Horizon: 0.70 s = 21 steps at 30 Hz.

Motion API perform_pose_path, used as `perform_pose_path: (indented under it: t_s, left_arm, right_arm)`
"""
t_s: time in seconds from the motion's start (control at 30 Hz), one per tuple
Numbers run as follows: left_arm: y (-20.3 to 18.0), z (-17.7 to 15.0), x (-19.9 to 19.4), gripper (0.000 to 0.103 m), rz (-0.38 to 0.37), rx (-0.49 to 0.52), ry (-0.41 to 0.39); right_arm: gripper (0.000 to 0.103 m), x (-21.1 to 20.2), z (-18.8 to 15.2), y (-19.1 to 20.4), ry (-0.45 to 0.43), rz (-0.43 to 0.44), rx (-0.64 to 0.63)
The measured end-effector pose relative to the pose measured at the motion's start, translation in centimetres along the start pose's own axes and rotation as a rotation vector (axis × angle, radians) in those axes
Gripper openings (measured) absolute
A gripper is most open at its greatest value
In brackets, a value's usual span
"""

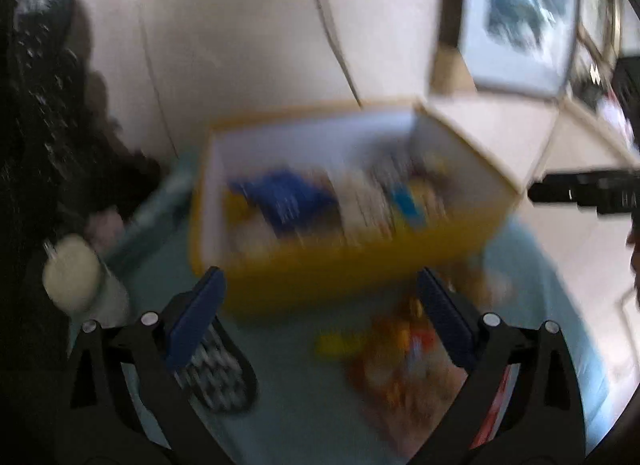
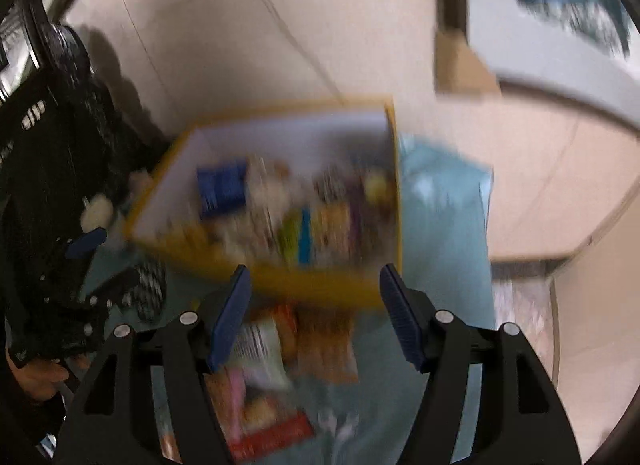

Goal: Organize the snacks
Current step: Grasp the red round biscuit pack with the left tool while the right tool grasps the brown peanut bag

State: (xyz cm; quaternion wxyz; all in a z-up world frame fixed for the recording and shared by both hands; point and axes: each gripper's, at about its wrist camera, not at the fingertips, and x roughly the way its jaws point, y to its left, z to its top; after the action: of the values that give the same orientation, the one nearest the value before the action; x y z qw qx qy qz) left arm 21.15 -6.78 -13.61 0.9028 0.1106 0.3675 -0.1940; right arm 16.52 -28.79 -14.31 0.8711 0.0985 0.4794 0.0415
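Both views are blurred. A yellow box with white inner walls (image 1: 320, 265) stands on a light blue cloth and holds several snack packs, one of them blue (image 1: 288, 197). It also shows in the right wrist view (image 2: 320, 281). My left gripper (image 1: 320, 305) is open and empty, just in front of the box. Loose orange and red snack packs (image 1: 408, 365) lie under its right finger. My right gripper (image 2: 316, 313) is open and empty above several loose packs (image 2: 272, 377) in front of the box. The left gripper (image 2: 86, 243) shows at the left of the right wrist view.
A black-and-white patterned object (image 1: 216, 369) lies on the cloth at the front left. A cream cylinder (image 1: 76, 273) stands at the left edge. A dark bag (image 1: 40, 105) leans against the wall. A cardboard box (image 2: 464, 65) and a framed picture (image 1: 516, 13) are at the right.
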Motion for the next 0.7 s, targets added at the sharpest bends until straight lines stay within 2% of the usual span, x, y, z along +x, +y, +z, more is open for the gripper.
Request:
perform_pose_path:
  t_s: [0.1, 0.17, 0.5, 0.7]
  left_arm:
    - [-1.8, -3.6, 1.4, 0.097, -0.010, 0.057, 0.076]
    - [-2.2, -4.6, 1.8, 0.097, -0.015, 0.058, 0.084]
    - [-1.0, -4.9, 3.7, 0.097, -0.020, -0.069, 0.095]
    - [-1.6, -5.4, 5.7, 0.097, -0.039, -0.064, 0.125]
  right_arm:
    - [0.067, 1.7, -3.0, -0.6, 0.062, -0.026, 0.018]
    - [0.067, 2.3, -3.8, -0.6, 0.079, -0.031, 0.026]
    - [0.067, 4.3, -4.1, 0.1, 0.112, -0.039, 0.005]
    - [0.067, 7.2, -3.8, 0.5, 0.151, -0.039, -0.013]
